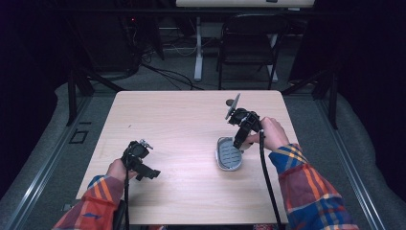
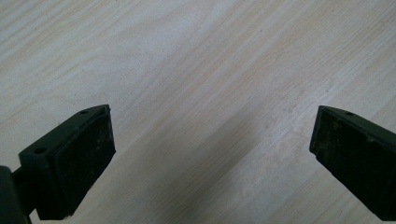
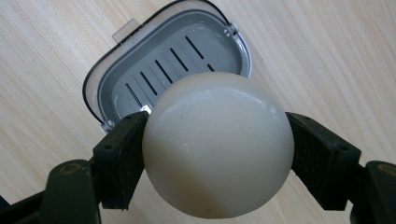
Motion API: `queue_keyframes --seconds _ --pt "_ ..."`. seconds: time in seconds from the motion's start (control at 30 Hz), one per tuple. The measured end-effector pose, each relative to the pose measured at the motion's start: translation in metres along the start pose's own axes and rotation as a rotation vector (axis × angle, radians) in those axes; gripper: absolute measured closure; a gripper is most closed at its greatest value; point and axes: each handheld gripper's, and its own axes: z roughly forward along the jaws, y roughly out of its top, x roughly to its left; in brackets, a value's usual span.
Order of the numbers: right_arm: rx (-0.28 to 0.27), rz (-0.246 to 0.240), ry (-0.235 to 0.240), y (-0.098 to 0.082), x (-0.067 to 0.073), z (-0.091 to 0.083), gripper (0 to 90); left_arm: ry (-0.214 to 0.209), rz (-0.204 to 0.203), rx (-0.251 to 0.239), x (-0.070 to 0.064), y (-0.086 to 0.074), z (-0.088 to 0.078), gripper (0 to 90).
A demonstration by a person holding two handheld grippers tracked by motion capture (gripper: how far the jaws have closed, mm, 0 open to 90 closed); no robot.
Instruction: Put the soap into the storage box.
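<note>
At the left of the high view, the left claw [image 1: 149,173] rests low over the bare wooden desk [image 1: 182,120], well apart from the work; in the left gripper view its jaws stand wide with nothing but wood grain between them. Further right lies the grey soap dish [image 1: 229,154], an oval tray with drain slots in its floor and a clear hinged part swung back. Just above its right end hangs the right claw [image 1: 238,142], pointing down, clamped on a round, cream-white bar of soap [image 3: 218,144]. In the right gripper view the soap sits squeezed between the two black pads [image 3: 122,156], held by its curved sides, with the soap dish [image 3: 154,70] just beyond and partly covered by it. The step in hand looks to be lowering the soap into the tray. The chief risk is the smooth, rounded bar squirting out of the flat pads, since they meet it on narrow curved flanks. Released too high or off-centre, it could strike the rim, tip the light dish, or roll away across the desk.
</note>
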Motion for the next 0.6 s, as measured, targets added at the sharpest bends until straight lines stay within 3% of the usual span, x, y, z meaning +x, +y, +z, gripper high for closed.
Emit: queue_keyframes --seconds 0.6 --pt "0.013 -0.036 0.030 0.018 0.013 0.015 24.2 0.000 0.003 0.002 0.000 0.000 0.000 0.0"
